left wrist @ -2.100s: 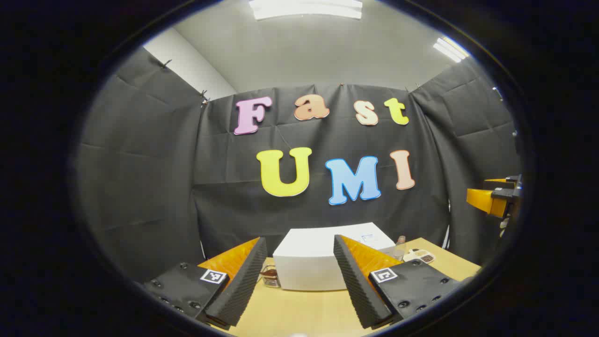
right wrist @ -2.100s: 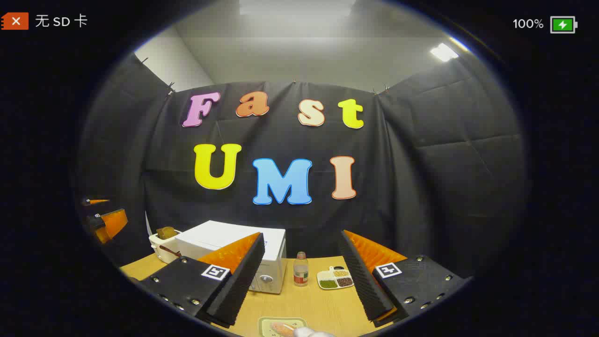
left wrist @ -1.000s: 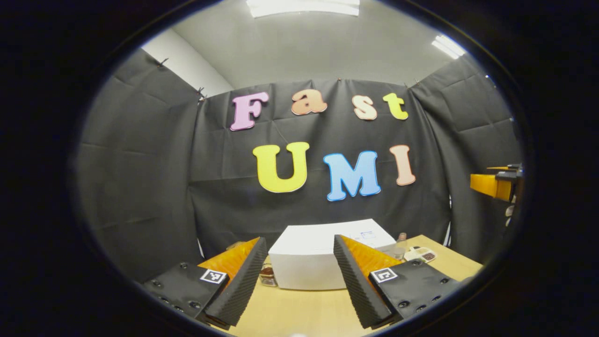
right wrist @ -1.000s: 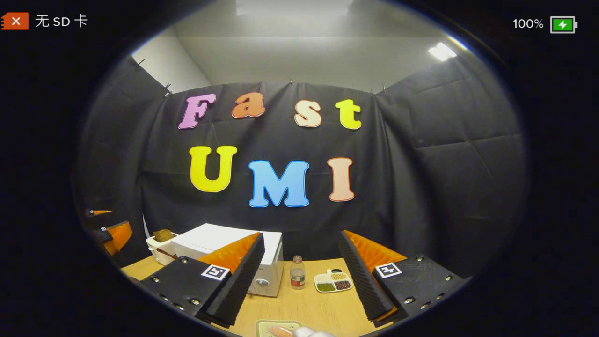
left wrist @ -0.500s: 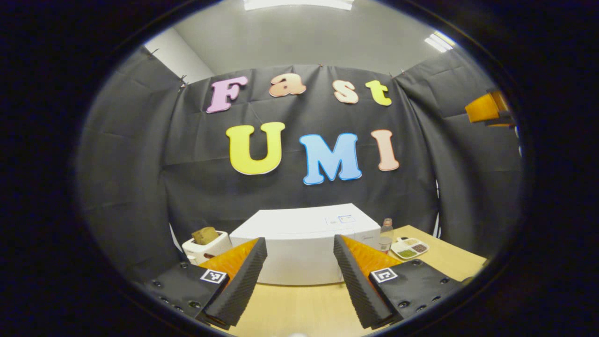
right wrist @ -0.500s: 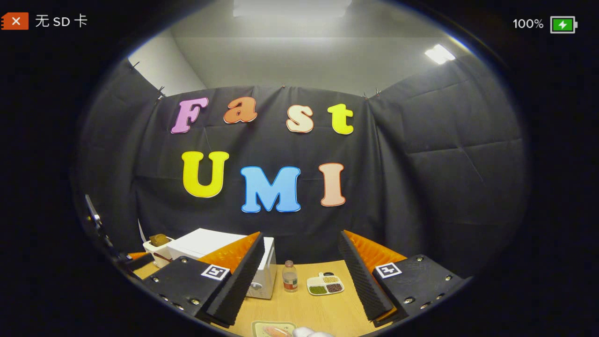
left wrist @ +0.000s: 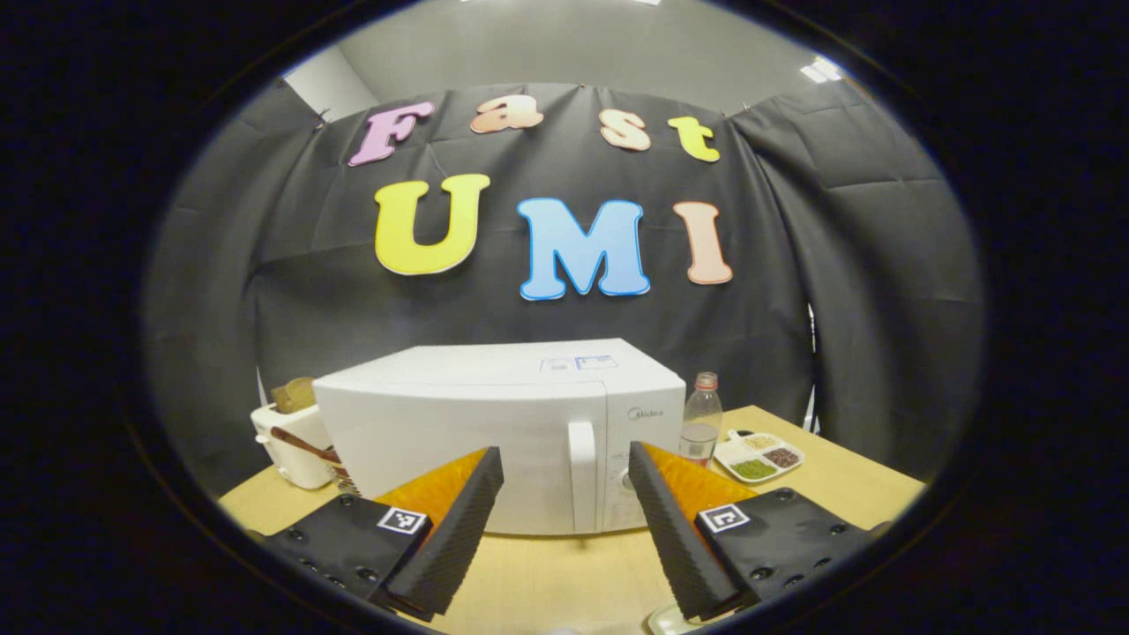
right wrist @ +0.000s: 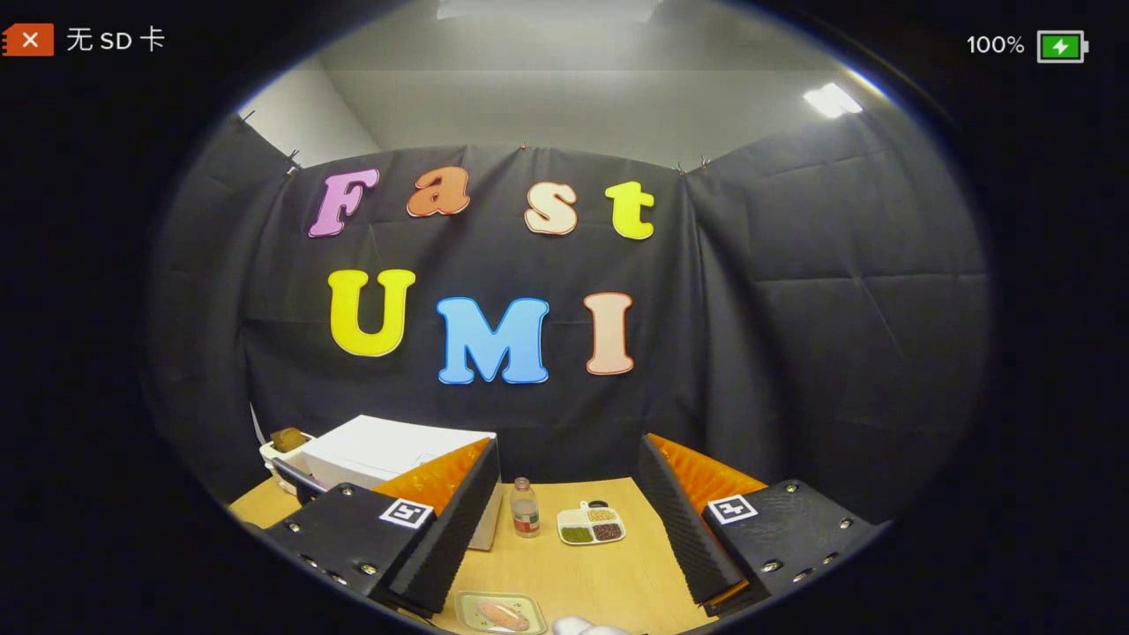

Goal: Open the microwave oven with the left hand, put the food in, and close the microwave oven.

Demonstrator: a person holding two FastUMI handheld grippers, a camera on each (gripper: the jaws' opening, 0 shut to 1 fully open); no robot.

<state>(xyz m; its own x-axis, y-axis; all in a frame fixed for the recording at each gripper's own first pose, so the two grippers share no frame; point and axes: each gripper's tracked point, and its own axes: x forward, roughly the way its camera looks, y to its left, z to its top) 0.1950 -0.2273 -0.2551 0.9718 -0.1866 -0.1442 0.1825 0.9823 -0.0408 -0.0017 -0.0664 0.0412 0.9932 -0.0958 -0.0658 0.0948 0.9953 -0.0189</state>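
Note:
A white microwave (left wrist: pixel 494 423) stands on the wooden table, door shut, with its upright handle (left wrist: pixel 580 476) facing me. My left gripper (left wrist: pixel 564 451) hangs open a short way in front of the door, the handle showing between its fingers, nothing held. In the right gripper view the microwave (right wrist: pixel 388 450) sits at the left, and a pale plate with an orange piece of food (right wrist: pixel 500 613) lies on the table near the lower edge. My right gripper (right wrist: pixel 569 445) is open and empty, above and behind that plate.
A white toaster with bread (left wrist: pixel 287 437) stands left of the microwave. A small bottle (left wrist: pixel 701 428) and a divided dish of grains (left wrist: pixel 758 454) sit to its right. The tabletop (right wrist: pixel 609 573) runs between dish and plate.
The left gripper has dropped and tilted down towards the microwave, so its door and handle now show large. The right gripper view has shifted a little; the plate shows more fully.

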